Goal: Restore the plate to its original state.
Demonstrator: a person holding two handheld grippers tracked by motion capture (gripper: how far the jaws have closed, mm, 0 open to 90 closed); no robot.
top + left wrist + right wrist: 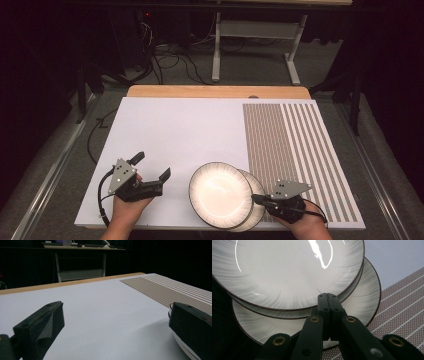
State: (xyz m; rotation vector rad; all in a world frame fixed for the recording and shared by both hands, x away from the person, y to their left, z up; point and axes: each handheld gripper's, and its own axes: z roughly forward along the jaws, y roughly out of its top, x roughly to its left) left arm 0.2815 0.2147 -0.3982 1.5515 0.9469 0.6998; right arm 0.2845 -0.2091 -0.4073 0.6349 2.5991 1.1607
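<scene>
Two white plates with grey streaked rims and a dark edge lie stacked near the front of the table. The upper plate (220, 195) (287, 270) sits offset to the left over the lower plate (257, 206) (362, 297). My right gripper (254, 198) (327, 296) is shut with nothing visible between its jaws. Its tips lie over the lower plate, right at the upper plate's rim. My left gripper (152, 165) (116, 312) stands open to the left of the plates, low over the white mat, with nothing between its fingers. A plate edge (182, 347) peeks from behind its right jaw.
A white mat (180, 130) covers the table, with a brown and white striped area (300, 145) on its right side. The wooden table edge (215, 91) runs along the back. Beyond it are cables and a metal table frame (255, 45) on the floor.
</scene>
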